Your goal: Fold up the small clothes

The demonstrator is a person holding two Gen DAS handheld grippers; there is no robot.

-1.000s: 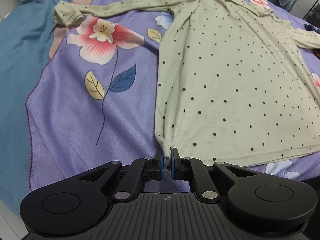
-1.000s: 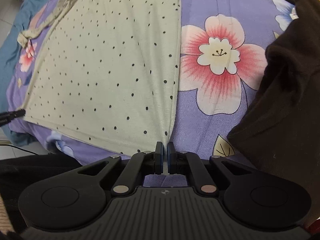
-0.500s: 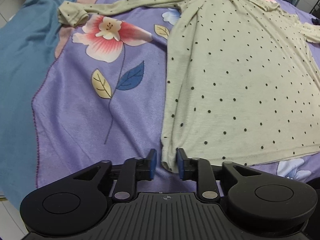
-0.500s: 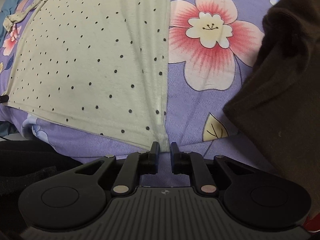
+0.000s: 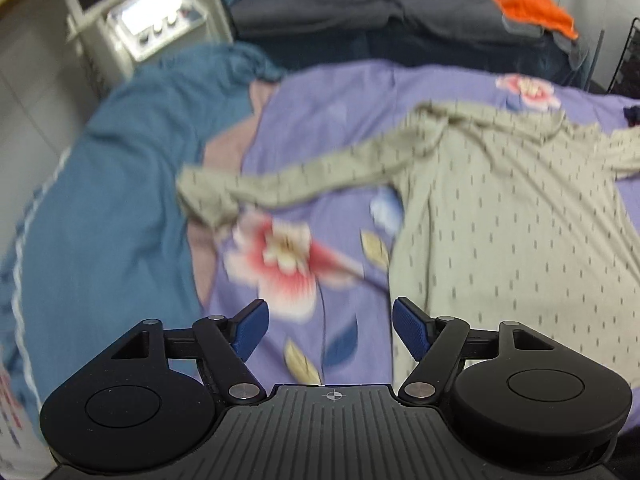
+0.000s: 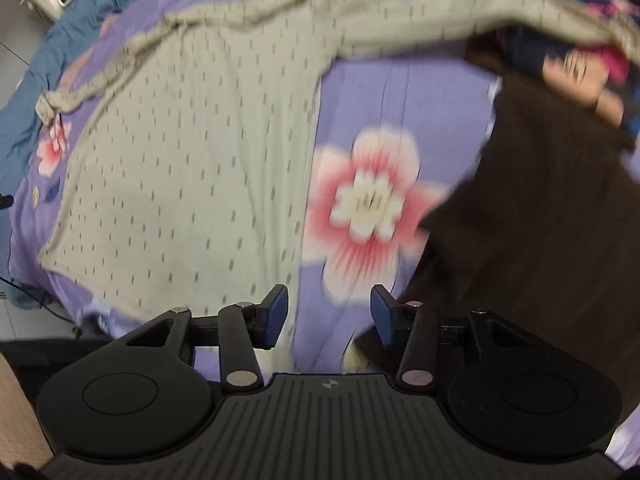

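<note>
Left gripper spread wide, jaws have just been opening, nothing between them, only purple flowered bedspread showing in the gap. Its right blue pad sits just over the left side edge of the dotted shirt in the view; contact cannot be told, frame is blurred. Right gripper also parted, less wide, jaws just been opening too, nothing pinched; bedspread seen between the pads. Its left blue pad lines up with the shirt's right hem corner. Shirt lies flat, spread out on the bedspread, pale green with small dark dots. One long sleeve stretches out to the left, cuff bunched near the blue blanket. Other sleeve runs to the right across the top of the right wrist view, end draped over mixed clothes. Dark brown garment lies right of the shirt, apart from it, beside a big pink flower print. Orange cloth on dark bedding at far back. White appliance stands beyond the bed, far left.
</note>
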